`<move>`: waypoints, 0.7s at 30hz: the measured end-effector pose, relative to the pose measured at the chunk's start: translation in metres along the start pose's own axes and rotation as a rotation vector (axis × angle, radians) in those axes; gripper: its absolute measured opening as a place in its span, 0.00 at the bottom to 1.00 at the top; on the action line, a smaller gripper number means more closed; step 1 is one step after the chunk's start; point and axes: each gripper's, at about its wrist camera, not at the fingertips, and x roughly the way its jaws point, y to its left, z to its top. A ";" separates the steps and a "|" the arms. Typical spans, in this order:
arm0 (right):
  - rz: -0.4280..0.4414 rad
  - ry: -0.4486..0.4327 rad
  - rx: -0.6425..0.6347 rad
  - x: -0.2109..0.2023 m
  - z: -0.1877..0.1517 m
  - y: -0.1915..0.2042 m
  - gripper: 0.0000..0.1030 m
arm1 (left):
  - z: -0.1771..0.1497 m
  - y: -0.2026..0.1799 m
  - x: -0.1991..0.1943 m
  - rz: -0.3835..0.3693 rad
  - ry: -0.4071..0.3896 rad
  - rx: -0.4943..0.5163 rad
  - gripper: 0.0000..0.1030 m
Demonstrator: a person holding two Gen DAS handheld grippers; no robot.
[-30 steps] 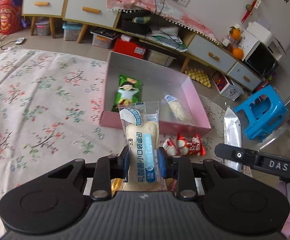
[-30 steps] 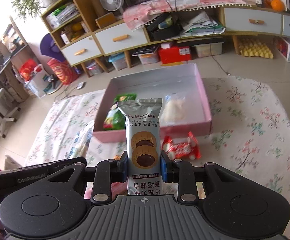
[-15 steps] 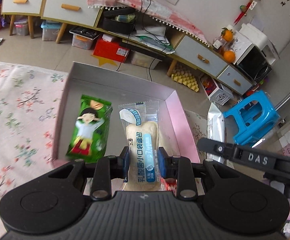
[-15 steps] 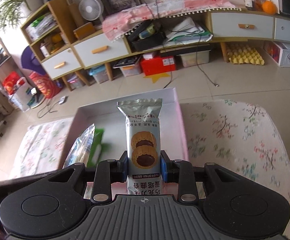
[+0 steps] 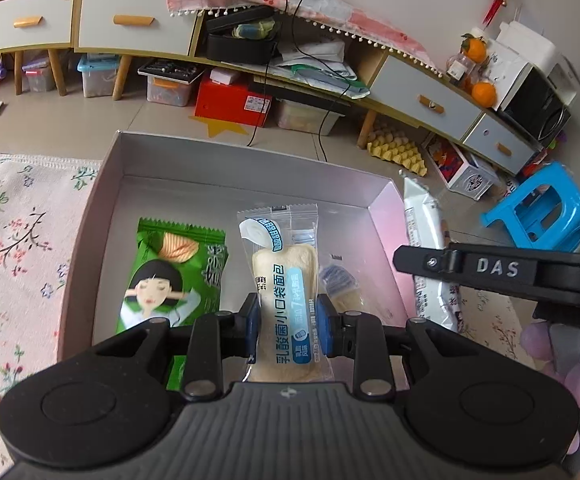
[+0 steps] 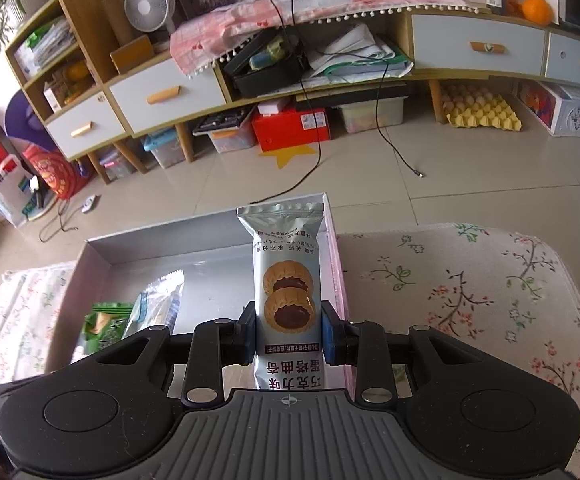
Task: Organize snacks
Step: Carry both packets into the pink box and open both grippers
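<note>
My left gripper is shut on a clear-wrapped bread packet and holds it over the pink box. In the box lie a green chip packet and another clear bread packet. My right gripper is shut on a silver chocolate-cookie packet over the box's right wall. In the right wrist view the green packet and the left gripper's bread packet show at lower left. The cookie packet shows in the left wrist view at the box's right.
The box sits on a floral tablecloth that extends right of it and also left of it. Behind are tiled floor, low cabinets and a blue stool. The right gripper's body reaches in from the right.
Both grippers have moved forward with their packets, from in front of the box to over it. The red candy packets in front of the box have dropped out of view.
</note>
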 end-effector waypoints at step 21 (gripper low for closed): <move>0.011 -0.016 0.009 -0.020 0.003 -0.004 0.51 | -0.002 -0.011 -0.010 0.025 -0.030 0.051 0.54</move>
